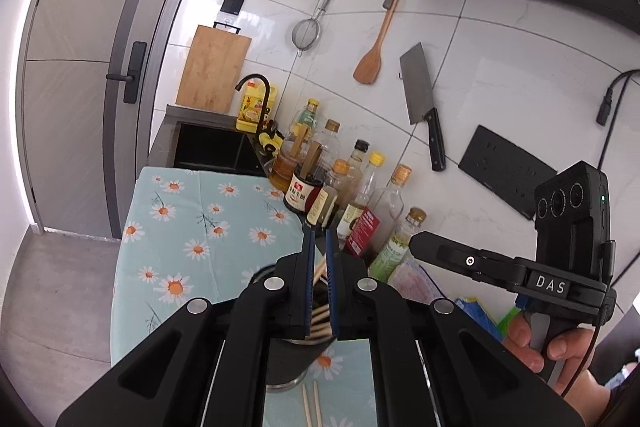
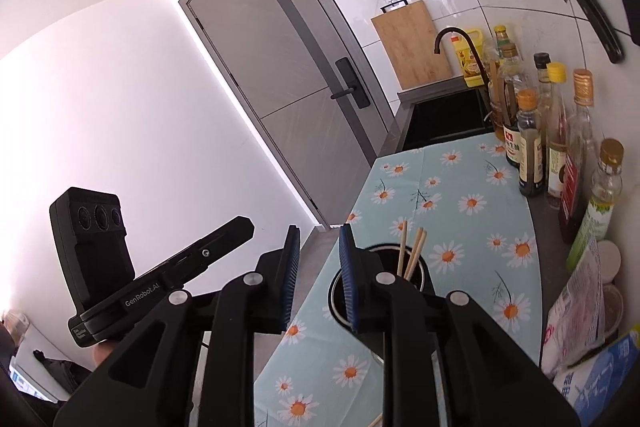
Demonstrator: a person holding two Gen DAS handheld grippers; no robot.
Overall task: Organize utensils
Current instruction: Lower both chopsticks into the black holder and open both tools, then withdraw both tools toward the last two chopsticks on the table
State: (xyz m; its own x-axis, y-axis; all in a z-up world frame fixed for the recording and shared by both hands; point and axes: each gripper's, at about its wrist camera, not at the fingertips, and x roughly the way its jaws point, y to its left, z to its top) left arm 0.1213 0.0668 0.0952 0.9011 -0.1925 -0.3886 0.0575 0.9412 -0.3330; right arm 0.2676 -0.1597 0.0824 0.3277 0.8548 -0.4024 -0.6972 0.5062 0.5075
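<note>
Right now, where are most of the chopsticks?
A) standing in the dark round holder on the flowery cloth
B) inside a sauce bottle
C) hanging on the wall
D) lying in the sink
A: several chopsticks stand upright in the dark round holder on the daisy-print cloth, just ahead of the right gripper, whose jaws are open.
</note>
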